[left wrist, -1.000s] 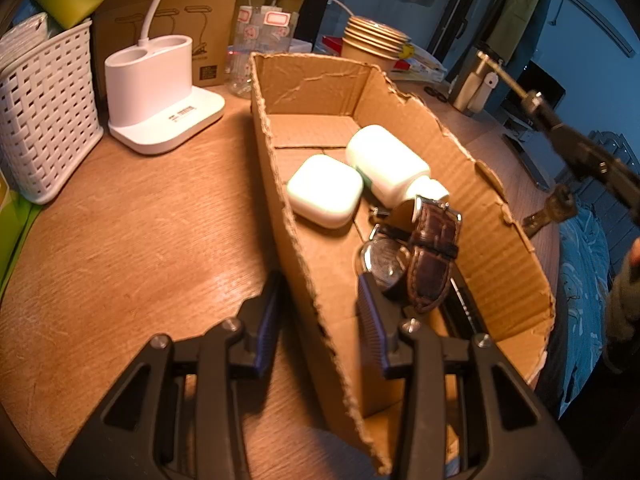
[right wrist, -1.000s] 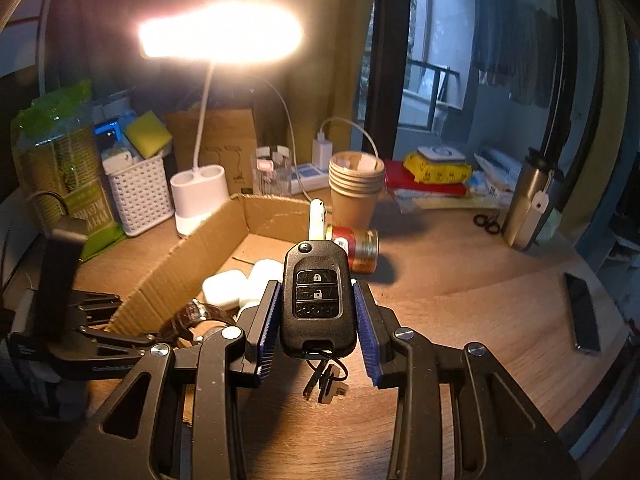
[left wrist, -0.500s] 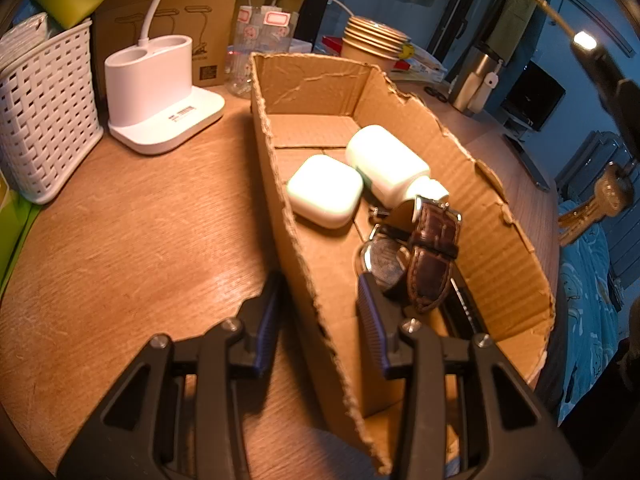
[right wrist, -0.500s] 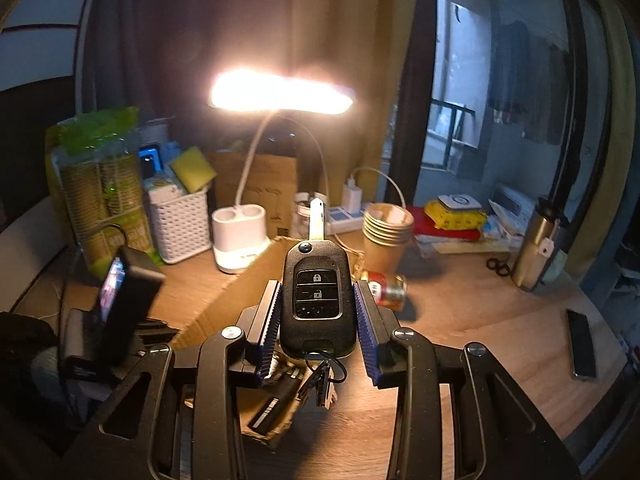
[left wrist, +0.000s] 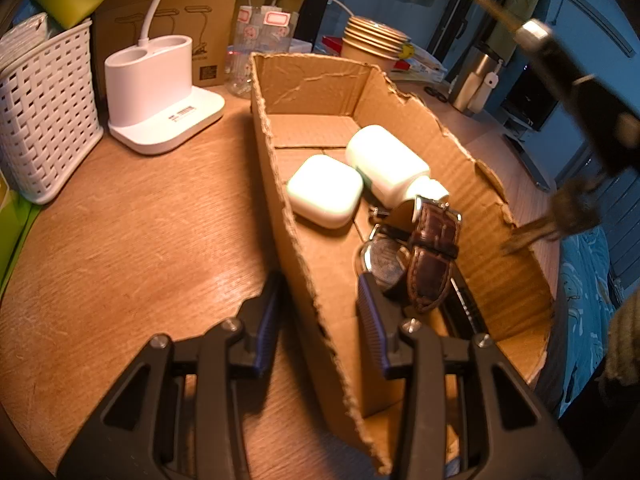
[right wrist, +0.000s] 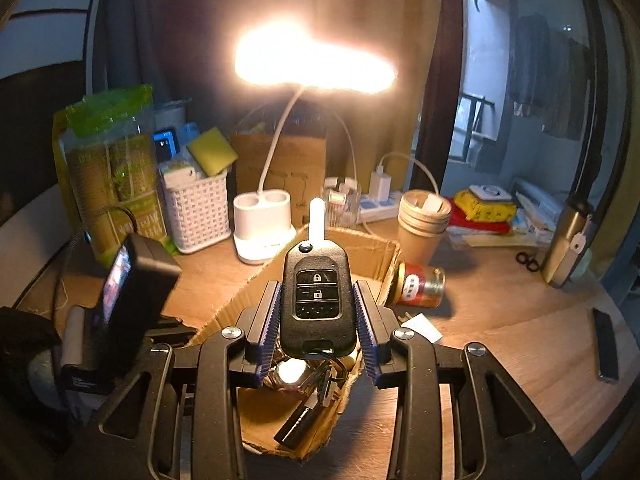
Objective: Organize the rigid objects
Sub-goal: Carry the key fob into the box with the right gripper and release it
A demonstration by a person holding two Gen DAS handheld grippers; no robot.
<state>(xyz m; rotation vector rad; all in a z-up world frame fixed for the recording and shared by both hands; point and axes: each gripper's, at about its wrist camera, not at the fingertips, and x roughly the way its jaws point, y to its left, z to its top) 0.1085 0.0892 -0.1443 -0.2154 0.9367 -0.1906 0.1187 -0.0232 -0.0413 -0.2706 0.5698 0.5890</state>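
1. Since a second ago the right gripper (right wrist: 318, 312) has carried the car key (right wrist: 318, 300) in over the box (left wrist: 496, 280); in the left view the key (left wrist: 576, 80) now hangs high above the box's right wall, where earlier it sat further off.
2. Right jaws are clenched on the key's black body, blade pointing away, with its ring and small keys (right wrist: 324, 380) dangling below.
3. Left gripper (left wrist: 316, 312) has not shifted: its jaws straddle the box's near wall, closed about as far as they go, apparently pinching it to steady the box.
4. Inside lie an earbud case (left wrist: 324, 192), a white bottle (left wrist: 388, 168) and a watch (left wrist: 432, 252), close together toward the near end.
5. To do this well, I judge: lower the key toward bare cardboard rather than onto the watch glass.
6. Let the dangling keys touch down first, then release low, so nothing bounces.
7. Keep the left grip steady until then.
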